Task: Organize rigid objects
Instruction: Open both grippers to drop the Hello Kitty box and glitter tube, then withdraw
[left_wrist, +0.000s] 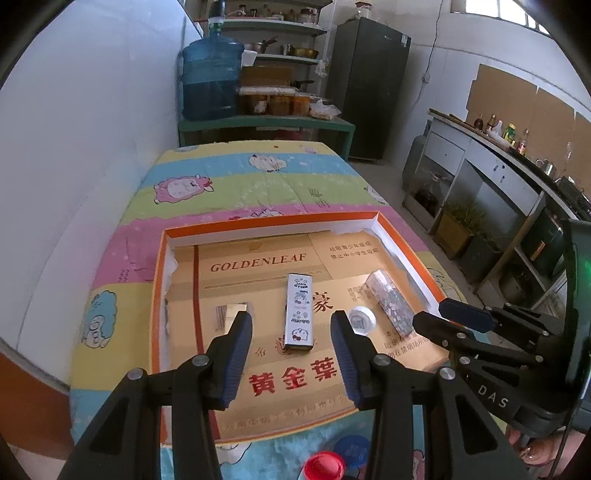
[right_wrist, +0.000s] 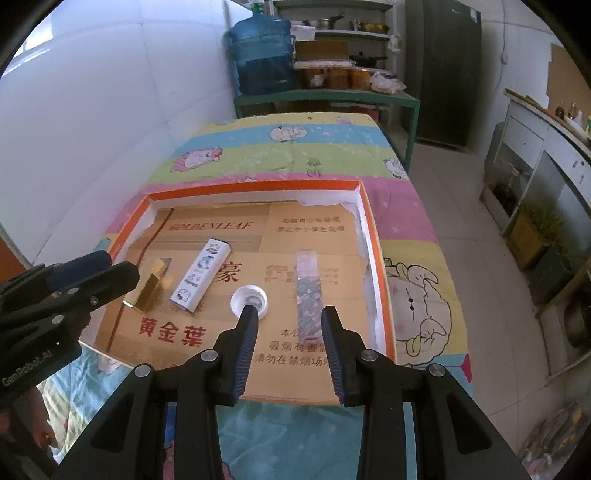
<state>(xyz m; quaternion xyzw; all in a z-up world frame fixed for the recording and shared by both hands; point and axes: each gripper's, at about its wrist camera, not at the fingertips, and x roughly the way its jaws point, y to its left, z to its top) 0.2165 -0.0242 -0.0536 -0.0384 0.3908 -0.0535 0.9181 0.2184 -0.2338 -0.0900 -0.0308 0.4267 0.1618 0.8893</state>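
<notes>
Inside tray (left_wrist: 432, 275): gold bar (right_wrist: 149, 290), white box (left_wrist: 300, 312), cap (right_wrist: 249, 297), clear tube (right_wrist: 308, 291), all apart. Left gripper (left_wrist: 291, 334) and right gripper (right_wrist: 290, 319) hover above, jaws apart, holding nothing.

Big blue water jug (left_wrist: 210, 79) on a green bench (left_wrist: 266, 123) at the back, dark fridge (left_wrist: 369, 85) next to it, shelves w/ pots (left_wrist: 280, 48) behind, bottles (left_wrist: 506, 131) on the counter.

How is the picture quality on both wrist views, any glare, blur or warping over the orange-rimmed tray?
Left wrist: fisheye bends the orange-rimmed tray; print stays sharp; bright window glare top right. Right wrist: same bending; gold rectangular block shines; far tray lettering looks soft.
</notes>
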